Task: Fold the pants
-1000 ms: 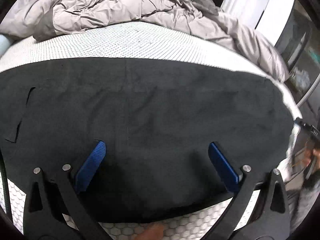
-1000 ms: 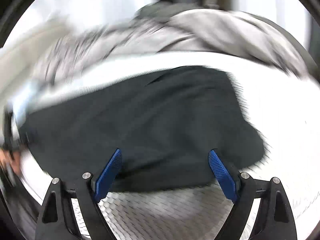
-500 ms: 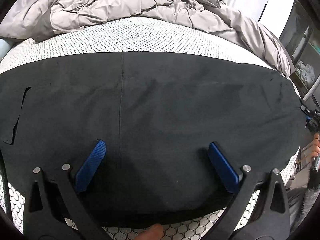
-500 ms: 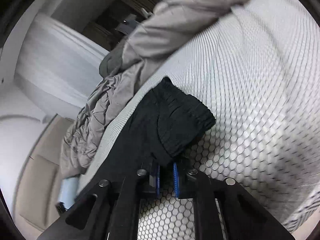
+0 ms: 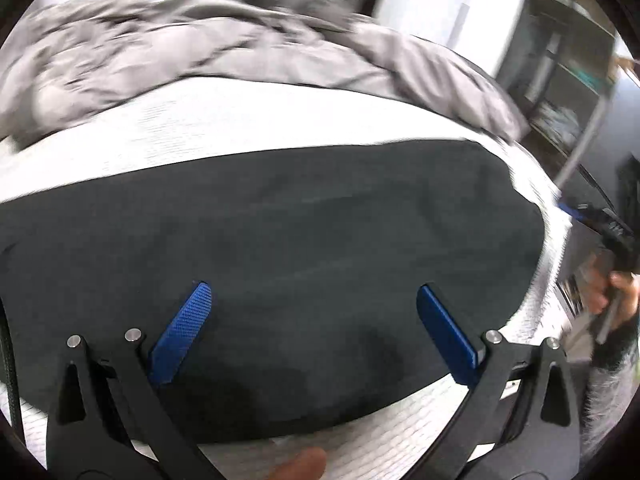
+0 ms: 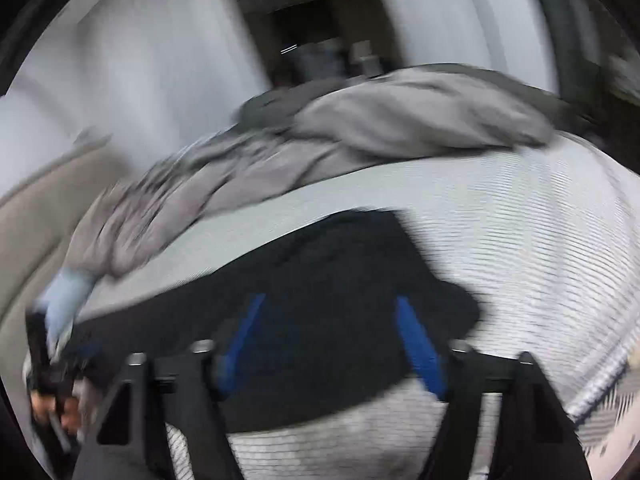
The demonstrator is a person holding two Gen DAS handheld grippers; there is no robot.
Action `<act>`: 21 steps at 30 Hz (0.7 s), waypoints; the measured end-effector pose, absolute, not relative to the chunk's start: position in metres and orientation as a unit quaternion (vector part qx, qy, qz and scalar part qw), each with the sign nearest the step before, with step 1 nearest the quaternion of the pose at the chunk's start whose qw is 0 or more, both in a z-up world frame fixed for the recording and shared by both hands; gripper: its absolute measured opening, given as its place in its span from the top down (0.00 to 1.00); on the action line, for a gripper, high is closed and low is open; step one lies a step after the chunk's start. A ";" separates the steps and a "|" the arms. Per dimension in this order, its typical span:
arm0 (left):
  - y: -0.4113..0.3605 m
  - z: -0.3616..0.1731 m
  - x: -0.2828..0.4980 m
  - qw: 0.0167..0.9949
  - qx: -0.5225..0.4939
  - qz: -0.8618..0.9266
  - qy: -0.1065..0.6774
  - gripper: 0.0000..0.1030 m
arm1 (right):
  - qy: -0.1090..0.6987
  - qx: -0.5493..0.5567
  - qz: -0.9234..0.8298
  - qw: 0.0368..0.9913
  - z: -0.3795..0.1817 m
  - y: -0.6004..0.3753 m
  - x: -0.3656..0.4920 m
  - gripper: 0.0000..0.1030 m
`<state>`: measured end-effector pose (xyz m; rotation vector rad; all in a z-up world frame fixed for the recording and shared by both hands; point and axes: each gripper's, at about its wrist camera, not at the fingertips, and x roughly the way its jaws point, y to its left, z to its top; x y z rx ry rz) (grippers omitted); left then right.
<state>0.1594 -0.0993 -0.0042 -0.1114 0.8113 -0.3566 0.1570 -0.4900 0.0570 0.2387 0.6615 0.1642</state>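
Half a second back the right hand-held gripper (image 6: 334, 344) was pinched together on the pants' cuffed end; its jaws have just been opening and now stand apart with nothing between them, while both views have blurred and swung. From left to right, the left hand-held gripper (image 5: 314, 332) also hangs apart and empty over the black pants (image 5: 280, 260), which lie flat across the lower middle of the frame on the bed (image 5: 240, 120). By my reading one fold is laid, and the next move calls for gripping an end and carrying it across.
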 end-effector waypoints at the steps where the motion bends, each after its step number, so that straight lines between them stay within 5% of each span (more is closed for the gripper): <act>1: -0.112 -0.007 0.163 0.900 -0.046 -0.179 0.395 0.01 | 0.338 0.089 0.104 0.931 0.053 -0.467 0.167 0.21; 7: -0.169 -0.042 0.172 0.875 0.023 -0.203 0.439 0.01 | 0.435 -0.014 0.198 0.878 -0.007 -0.349 0.213 0.21; 11: -0.170 -0.048 0.155 0.875 0.042 -0.205 0.436 0.01 | 0.424 -0.133 0.221 0.868 -0.044 -0.328 0.211 0.21; 21: -0.152 -0.051 0.146 0.876 0.030 -0.208 0.434 0.01 | 0.426 -0.069 0.023 0.902 -0.028 -0.473 0.209 0.19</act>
